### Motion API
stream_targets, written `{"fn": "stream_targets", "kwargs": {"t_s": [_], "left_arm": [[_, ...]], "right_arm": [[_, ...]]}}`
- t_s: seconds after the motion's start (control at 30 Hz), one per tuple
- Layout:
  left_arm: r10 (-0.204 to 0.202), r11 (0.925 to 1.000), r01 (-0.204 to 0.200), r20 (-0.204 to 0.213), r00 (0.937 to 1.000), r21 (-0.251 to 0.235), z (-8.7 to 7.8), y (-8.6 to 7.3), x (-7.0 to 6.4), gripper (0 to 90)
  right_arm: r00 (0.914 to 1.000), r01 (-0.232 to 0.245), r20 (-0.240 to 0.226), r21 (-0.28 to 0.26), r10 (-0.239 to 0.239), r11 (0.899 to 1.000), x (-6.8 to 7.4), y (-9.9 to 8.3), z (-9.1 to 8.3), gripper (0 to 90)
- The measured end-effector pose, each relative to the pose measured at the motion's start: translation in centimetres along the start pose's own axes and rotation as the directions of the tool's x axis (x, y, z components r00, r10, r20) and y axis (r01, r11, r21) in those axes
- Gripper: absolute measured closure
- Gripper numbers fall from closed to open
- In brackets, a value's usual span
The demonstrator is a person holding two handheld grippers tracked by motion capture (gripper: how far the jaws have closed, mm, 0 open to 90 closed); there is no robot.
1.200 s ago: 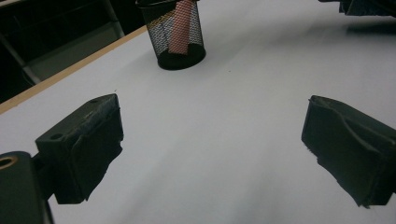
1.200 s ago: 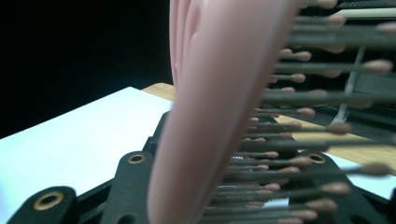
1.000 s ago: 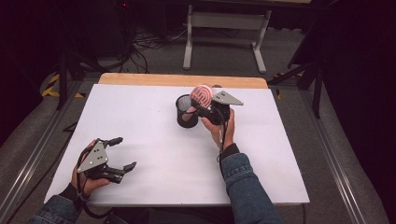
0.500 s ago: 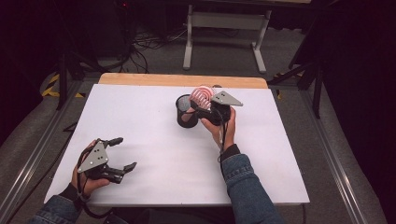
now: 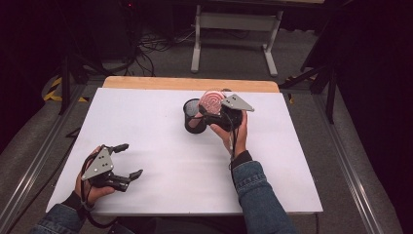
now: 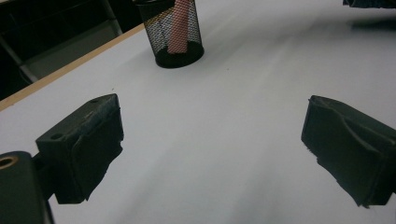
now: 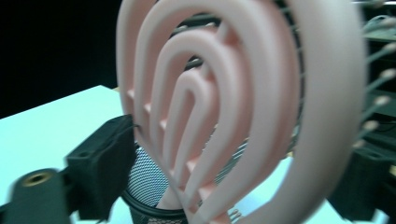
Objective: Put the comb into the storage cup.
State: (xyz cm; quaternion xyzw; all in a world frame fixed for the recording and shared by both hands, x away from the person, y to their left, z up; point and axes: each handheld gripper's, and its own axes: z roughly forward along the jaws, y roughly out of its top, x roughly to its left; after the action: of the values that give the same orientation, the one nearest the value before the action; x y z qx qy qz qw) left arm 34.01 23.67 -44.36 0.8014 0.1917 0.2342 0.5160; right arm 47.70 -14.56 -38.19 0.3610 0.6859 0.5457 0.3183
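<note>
Resting near the front-left edge of the white table (image 5: 146, 122), the left tool (image 5: 127, 160) lies in the person's hand with its jaws spread wide and nothing between them; in the left gripper view the bare table surface shows between the two black pads. Farther out, past the middle of the table, the right tool (image 5: 207, 113) is beside a black mesh pen cup (image 5: 192, 116), with a pink vented hairbrush (image 5: 213, 100) standing handle-down in it. In the right gripper view the brush head (image 7: 224, 107) looms just ahead, with one black jaw to each side of it and a gap showing beside the left one, so I cannot tell whether the tool grips the brush or has let go. In the left gripper view the pink handle (image 6: 179, 28) reaches down to the cup's base (image 6: 180, 56).

The step in hand looks like seating the brush in the cup. If it is seated, the next move calls for easing the right tool straight back without catching the brush head or tipping the light cup.
</note>
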Motion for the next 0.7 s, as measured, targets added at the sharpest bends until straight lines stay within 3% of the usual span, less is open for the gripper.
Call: {"fn": "stream_targets", "kwargs": {"t_s": [0.47,0.5,0.7], "left_arm": [[-0.001,1.0000,0.001,0.000,1.0000,-0.003,-0.1,0.1,0.0,6.5],[-0.001,1.0000,0.001,0.000,1.0000,-0.004,-0.1,0.1,0.1,6.5],[-0.006,1.0000,0.006,-0.002,1.0000,-0.007,-0.2,0.0,0.1,6.6]], "right_arm": [[0.9997,0.021,0.010,-0.017,-0.021,1.000,0.4,0.7,-0.4,3.9],[0.9981,0.058,0.020,-0.006,-0.058,0.998,0.6,1.0,-0.4,3.8],[0.9958,0.086,0.035,-0.022,-0.085,0.996,0.7,1.5,-1.1,3.7]]}}
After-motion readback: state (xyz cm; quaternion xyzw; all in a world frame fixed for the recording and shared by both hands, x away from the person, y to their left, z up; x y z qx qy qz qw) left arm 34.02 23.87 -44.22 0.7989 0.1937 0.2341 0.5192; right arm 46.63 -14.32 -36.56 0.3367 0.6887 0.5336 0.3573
